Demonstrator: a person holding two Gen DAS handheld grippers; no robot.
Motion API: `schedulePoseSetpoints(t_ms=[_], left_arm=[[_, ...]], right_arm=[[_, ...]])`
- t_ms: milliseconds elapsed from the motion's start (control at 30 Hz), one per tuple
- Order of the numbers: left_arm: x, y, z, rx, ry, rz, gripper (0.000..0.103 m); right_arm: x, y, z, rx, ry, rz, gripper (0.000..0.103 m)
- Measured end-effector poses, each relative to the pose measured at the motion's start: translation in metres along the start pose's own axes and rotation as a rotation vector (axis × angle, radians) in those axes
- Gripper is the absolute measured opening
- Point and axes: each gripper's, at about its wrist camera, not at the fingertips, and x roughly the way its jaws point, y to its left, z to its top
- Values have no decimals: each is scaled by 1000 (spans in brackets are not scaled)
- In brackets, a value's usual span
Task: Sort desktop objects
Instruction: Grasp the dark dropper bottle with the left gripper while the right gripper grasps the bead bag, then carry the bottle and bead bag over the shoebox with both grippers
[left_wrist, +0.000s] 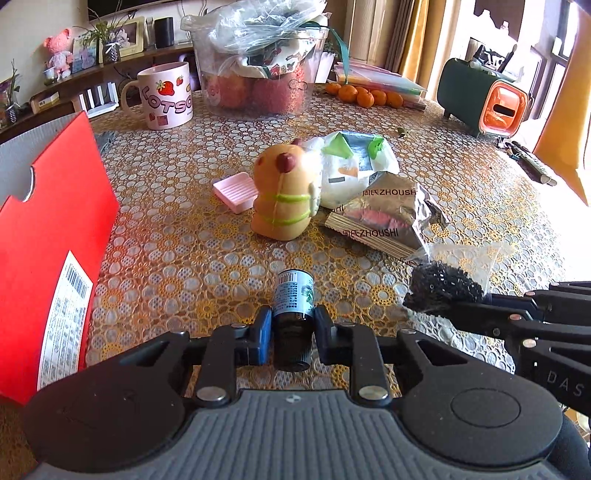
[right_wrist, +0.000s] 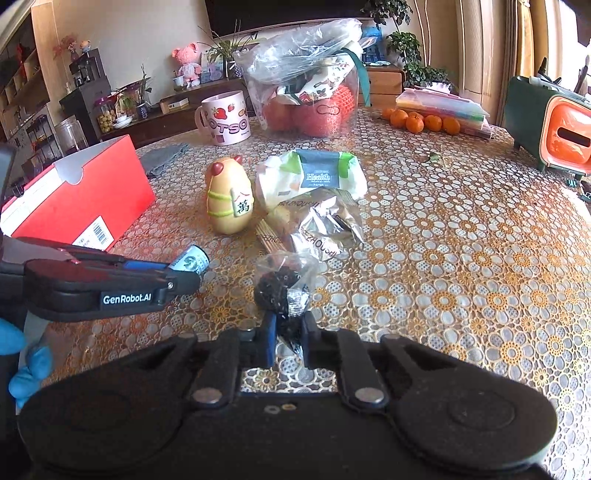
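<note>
My left gripper (left_wrist: 291, 326) is shut on a small dark bottle with a blue-white label (left_wrist: 293, 306), held just above the table; the bottle also shows in the right wrist view (right_wrist: 192, 260). My right gripper (right_wrist: 288, 326) is shut on a clear plastic bag of small black pieces (right_wrist: 280, 284), which also shows at the right of the left wrist view (left_wrist: 443, 288). An open red box (left_wrist: 55, 229) stands at the left, also in the right wrist view (right_wrist: 85, 192).
On the lace-covered table (right_wrist: 461, 258) stand a yellow hamster toy (left_wrist: 284, 192), a pink soap dish (left_wrist: 236, 190), a tissue pack (right_wrist: 317, 175), silver snack packets (left_wrist: 384, 218), a strawberry mug (left_wrist: 166, 96), a clear tub (left_wrist: 258, 74), oranges (left_wrist: 365, 96) and a green-orange case (left_wrist: 484, 99).
</note>
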Motion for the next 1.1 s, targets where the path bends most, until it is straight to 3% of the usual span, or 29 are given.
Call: schedulePoseSetpoints(t_ms=[333,667,933,1100], left_arm=[[-34,2,-9,-11,-38,-25,23],[-40,11,-9,-34,-51,-23,23],[-76,16,2,-43,-103,-58,23],[-100,26,11,-38,-116,-39,23]], right_arm=[[-25,12,0,-15,-35,12,9],[-32,18,-2,-16,-26,-1,9],[-47,36,10,-66,-25,49,9],[-59,51,26,-103,-36,83,9]])
